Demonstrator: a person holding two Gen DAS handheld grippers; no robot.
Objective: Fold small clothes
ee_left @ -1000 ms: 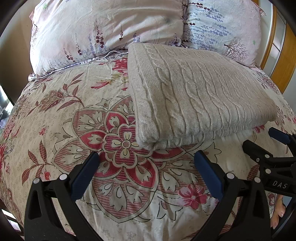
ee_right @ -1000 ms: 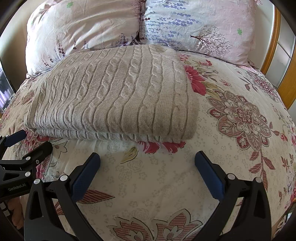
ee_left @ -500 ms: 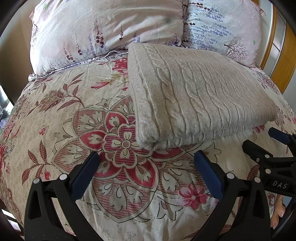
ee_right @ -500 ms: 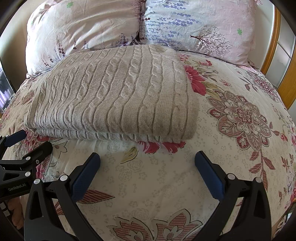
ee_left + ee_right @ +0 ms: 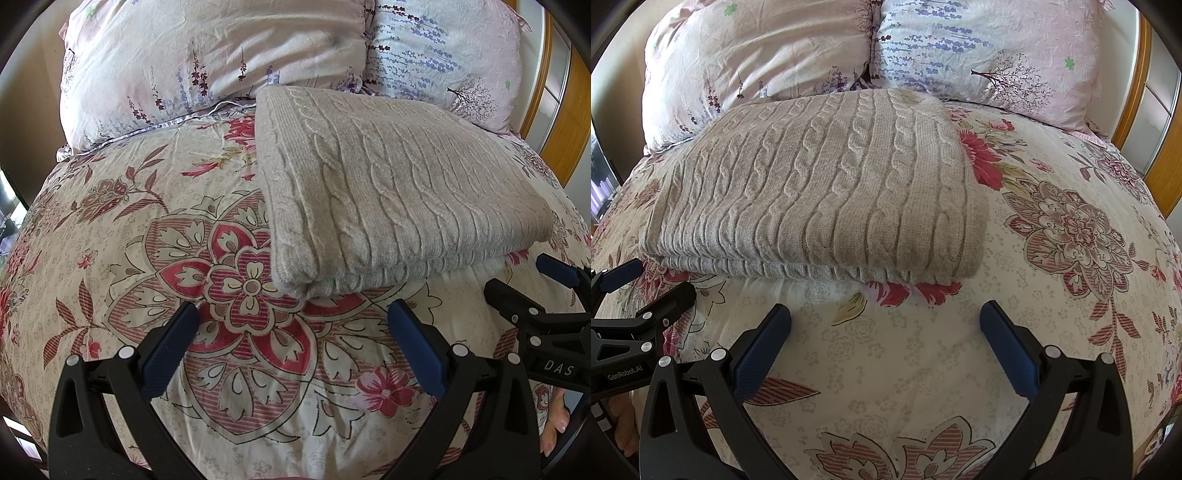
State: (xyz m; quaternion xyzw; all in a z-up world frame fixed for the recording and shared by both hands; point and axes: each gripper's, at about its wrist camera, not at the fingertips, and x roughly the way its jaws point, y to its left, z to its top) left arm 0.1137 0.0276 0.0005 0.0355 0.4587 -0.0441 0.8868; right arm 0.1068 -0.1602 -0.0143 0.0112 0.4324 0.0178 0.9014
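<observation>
Covering most of both views, floral bedspread [image 5: 155,229] with two pillows [image 5: 757,55] at the head. Grey cable-knit sweater [image 5: 399,192] lies on it, already a flat layered rectangle, far edge touching the pillows, near edge just beyond both claws. Judged step: fold looks finished (or one halving left, can't tell). Next move calls for either gripping the near corners to double it, or leaving it. Left gripper [image 5: 295,347] spread wide, holding nothing, hovering short of sweater's near left corner. Right gripper [image 5: 886,347] also spread wide, nothing held, short of the near edge.
</observation>
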